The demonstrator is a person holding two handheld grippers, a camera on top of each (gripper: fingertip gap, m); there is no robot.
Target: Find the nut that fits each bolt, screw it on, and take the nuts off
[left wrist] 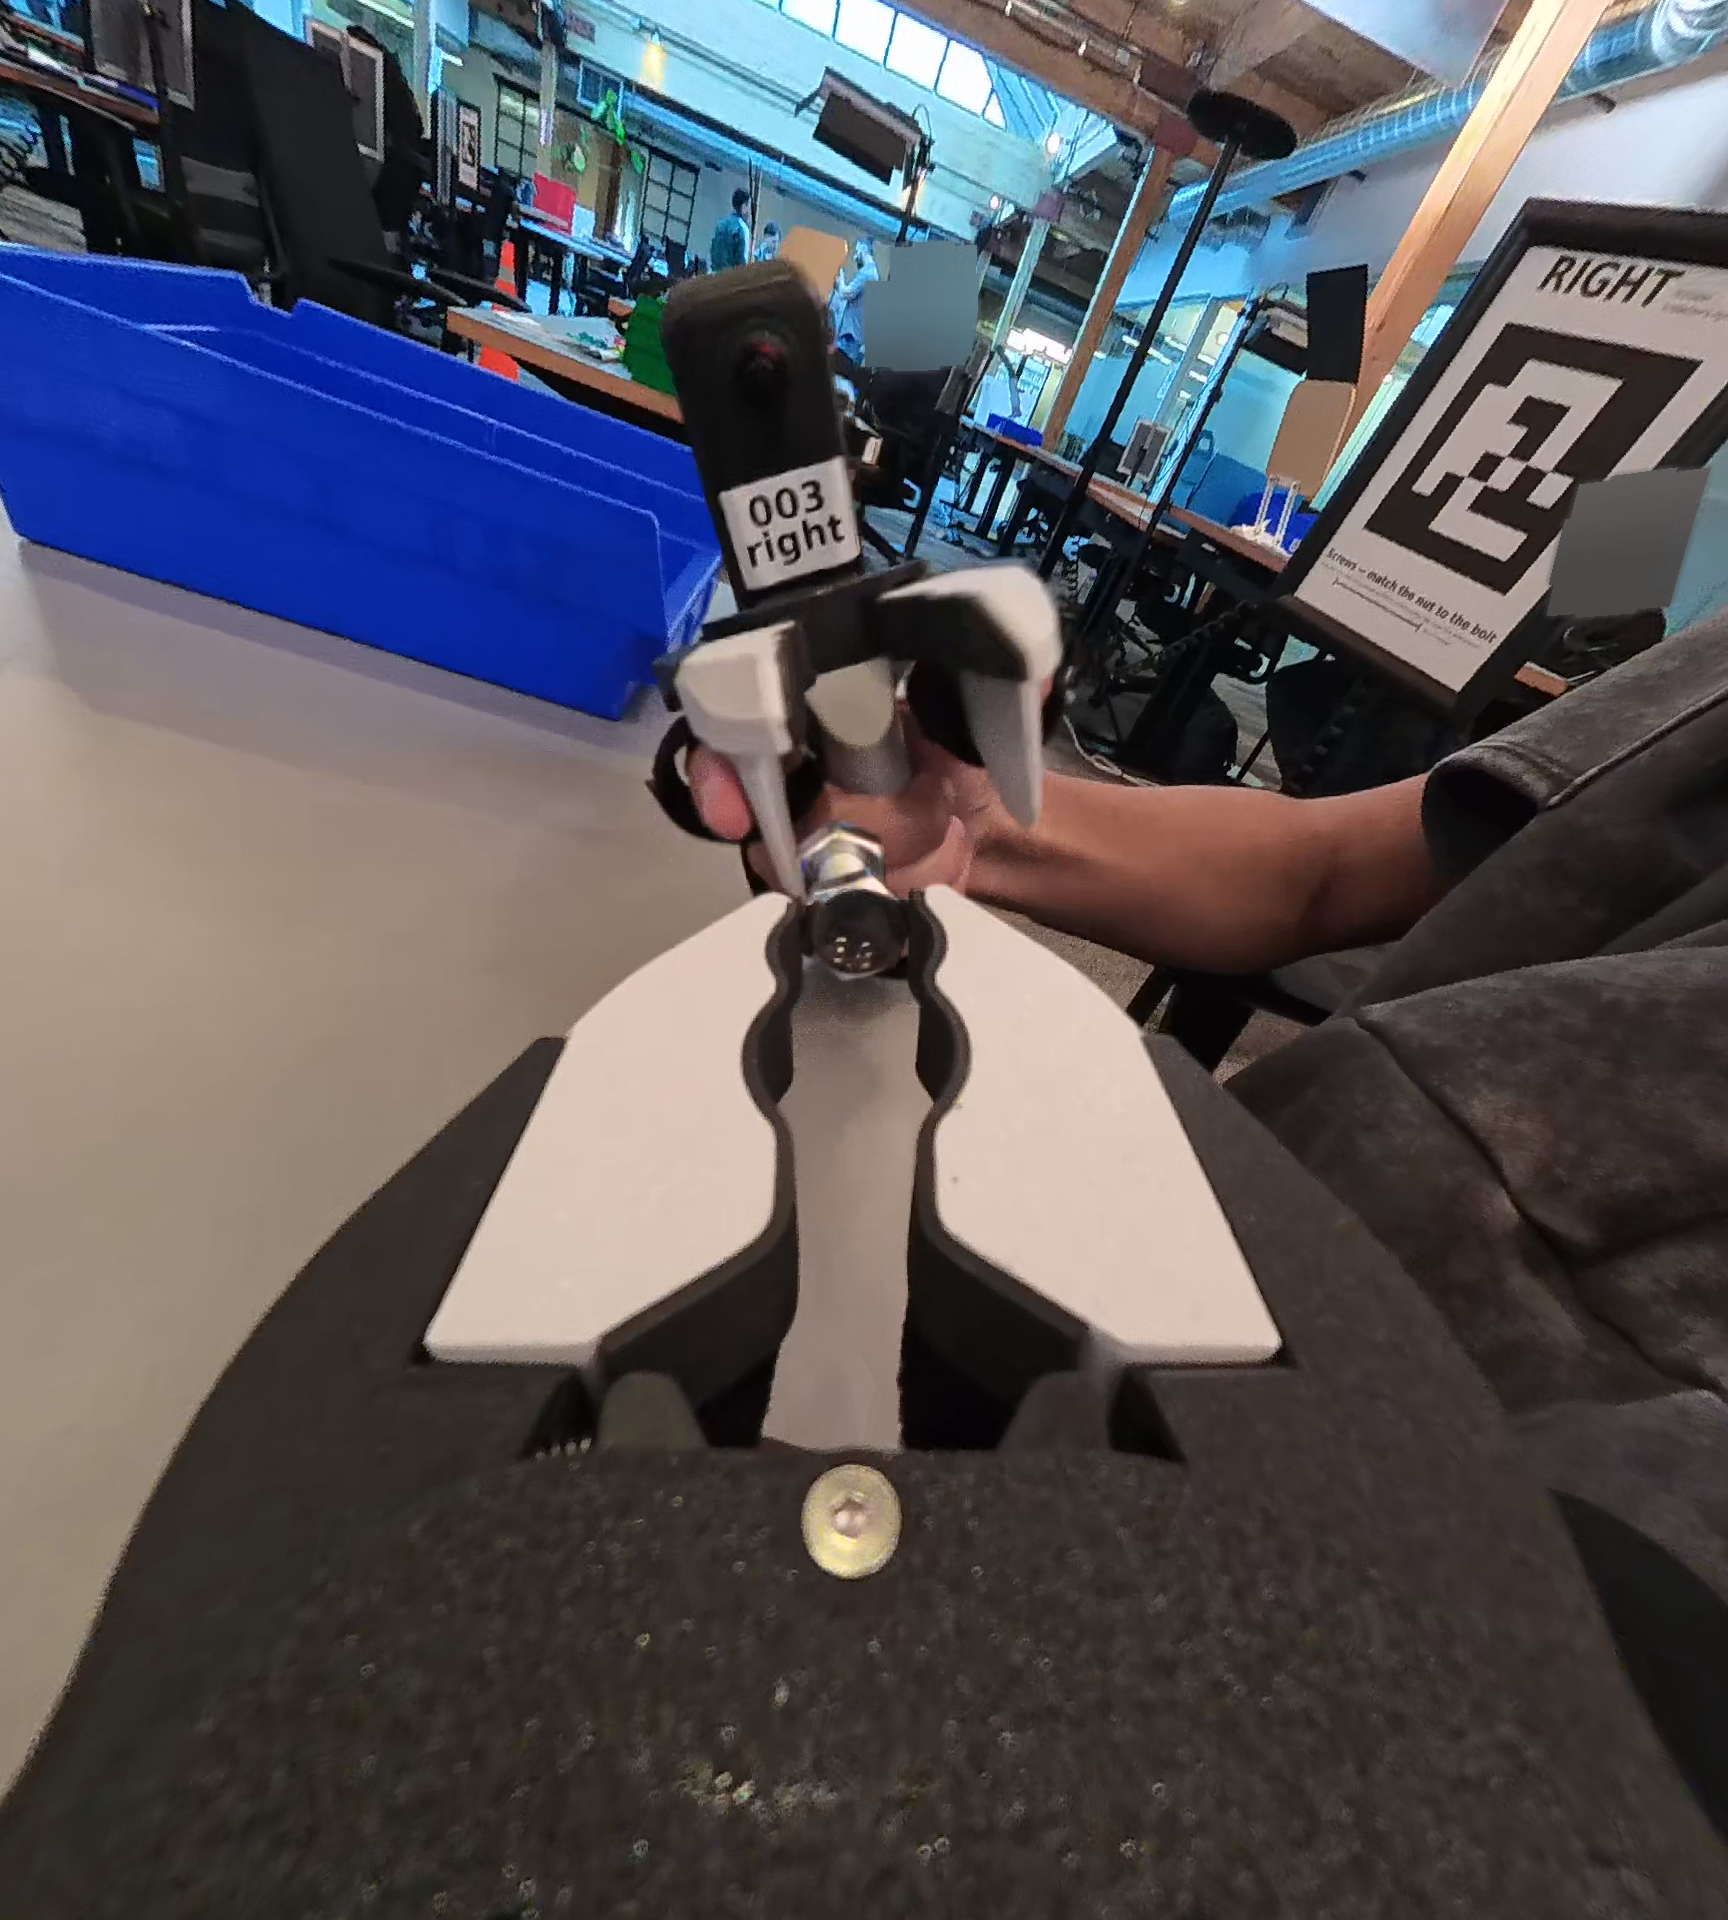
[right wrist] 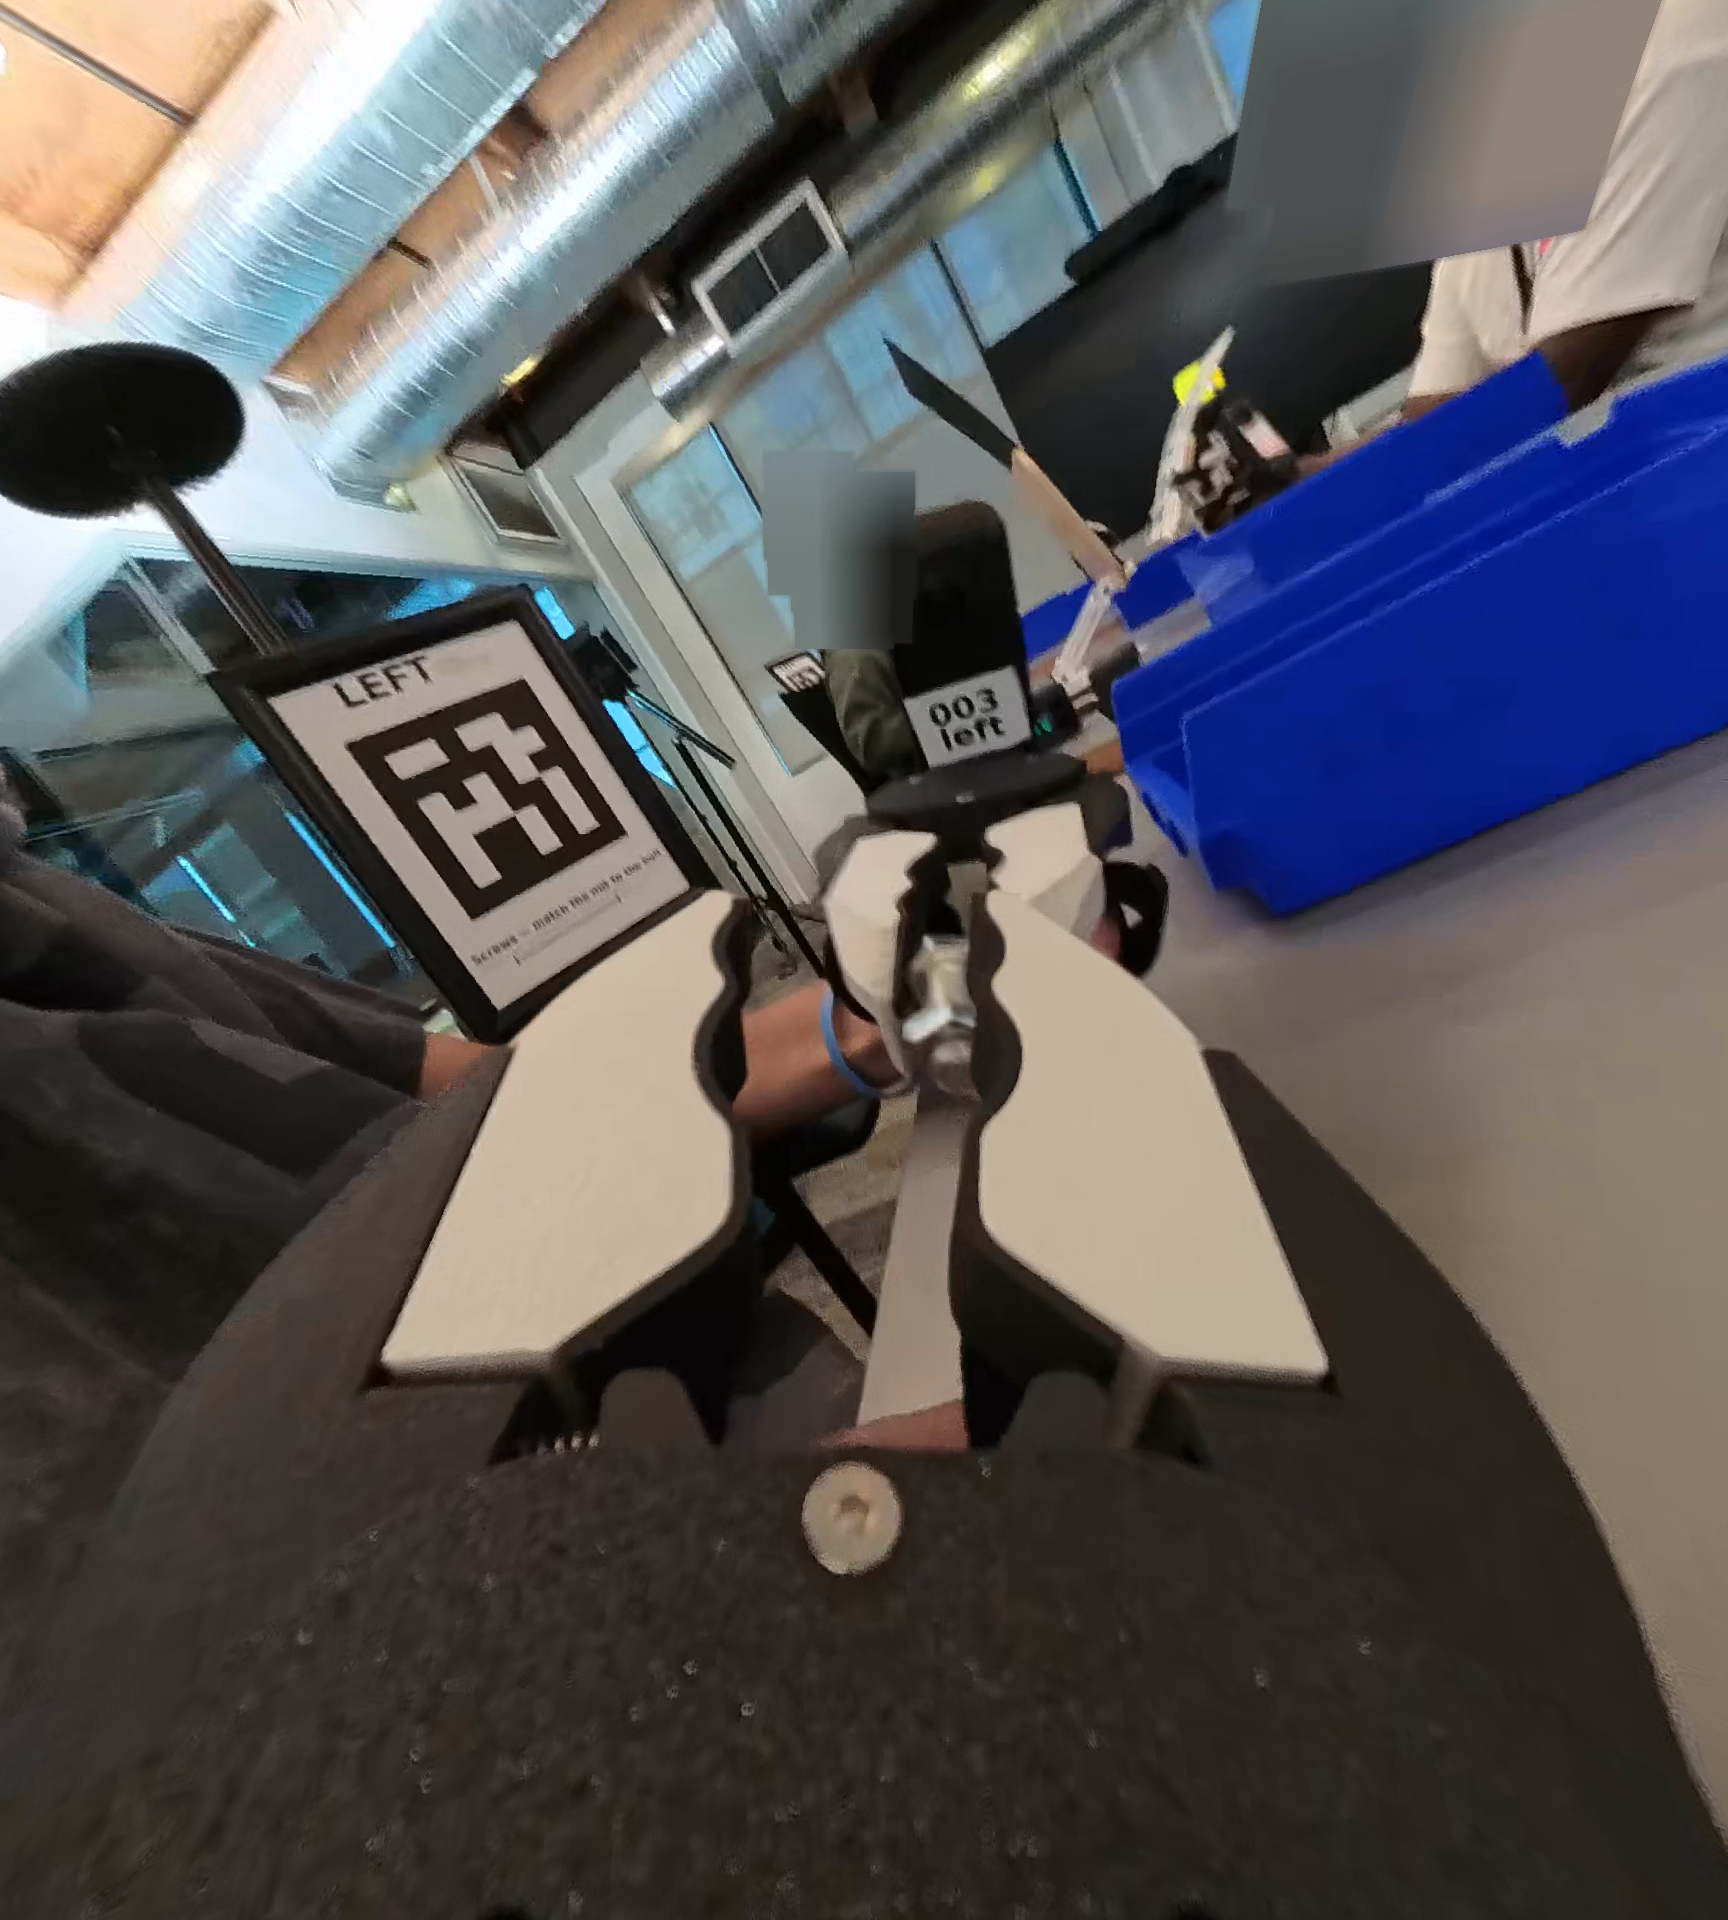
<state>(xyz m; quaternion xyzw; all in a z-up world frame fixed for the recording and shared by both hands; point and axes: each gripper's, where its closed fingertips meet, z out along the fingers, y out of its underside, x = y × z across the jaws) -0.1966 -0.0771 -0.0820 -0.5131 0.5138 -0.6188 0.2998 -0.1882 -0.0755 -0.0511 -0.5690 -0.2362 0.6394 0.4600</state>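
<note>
My left gripper (left wrist: 855, 925) is shut on the head of a silver bolt (left wrist: 852, 948), held in the air over the grey table (left wrist: 164, 987). The bolt points away from it, with a silver nut (left wrist: 839, 854) on its thread. My right gripper (left wrist: 907, 847) faces it, open; one fingertip (left wrist: 782, 862) touches the nut's side, and the other finger stands well apart. In the blurred right wrist view, the right gripper (right wrist: 860, 909) has a wide gap. The nut (right wrist: 927, 1023) and bolt (right wrist: 927, 971) lie against its right-hand finger (right wrist: 1078, 1091). The left gripper (right wrist: 943, 894) holds the bolt behind.
Blue plastic bins (left wrist: 320, 468) stand at the table's far side and also show in the right wrist view (right wrist: 1462, 675). Framed marker signs (left wrist: 1546, 447) (right wrist: 486, 800) stand at the table ends. A person in a white shirt (right wrist: 1691, 208) is behind the bins. My dark sleeve (left wrist: 1566, 987) is close. Less than 4 cm separates the two grippers' tips.
</note>
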